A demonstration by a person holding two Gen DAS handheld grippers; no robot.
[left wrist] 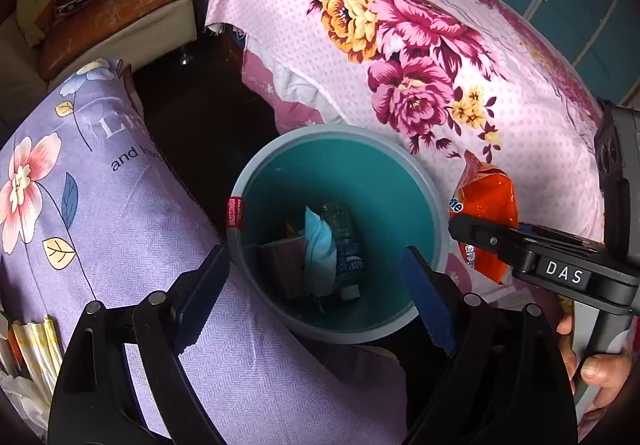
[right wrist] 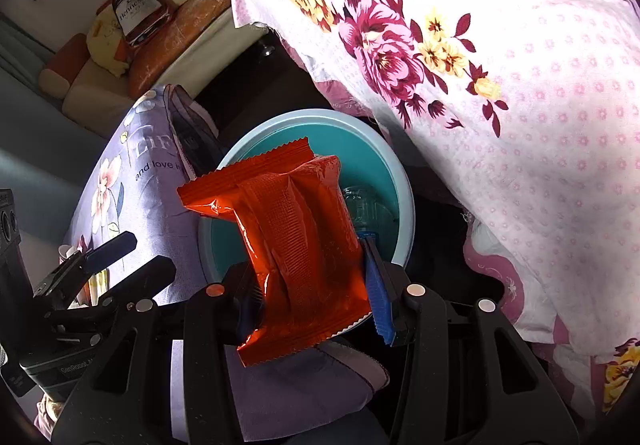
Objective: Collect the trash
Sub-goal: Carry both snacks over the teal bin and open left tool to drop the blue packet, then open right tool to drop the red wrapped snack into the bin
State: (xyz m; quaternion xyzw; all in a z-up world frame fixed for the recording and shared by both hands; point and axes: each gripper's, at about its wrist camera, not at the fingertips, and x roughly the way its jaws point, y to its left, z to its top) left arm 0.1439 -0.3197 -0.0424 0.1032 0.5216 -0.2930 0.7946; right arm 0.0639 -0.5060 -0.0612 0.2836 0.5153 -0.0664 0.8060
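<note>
Our left claw (left wrist: 316, 281) is spread wide with nothing in it, over the round teal plastic bin (left wrist: 424, 181). Our right claw (right wrist: 308, 297) pinches a shiny orange snack wrapper (right wrist: 292, 241).

The orange wrapper (right wrist: 296, 245) covers much of the teal bin (right wrist: 384, 165) in the right wrist view, and only part of the clear bottle (right wrist: 364, 205) inside shows past it. The wrapper's print faces away there; in the left wrist view only a few blue letters show and cannot be read. The right gripper (left wrist: 480, 233) hides the wrapper's middle in that view. At the bin's bottom, a dark flat item (left wrist: 280, 265) cannot be identified. The red label (left wrist: 236, 211) on the rim is too small to read. Pale wrappers (left wrist: 32, 345) are cut off at the left edge.
</note>
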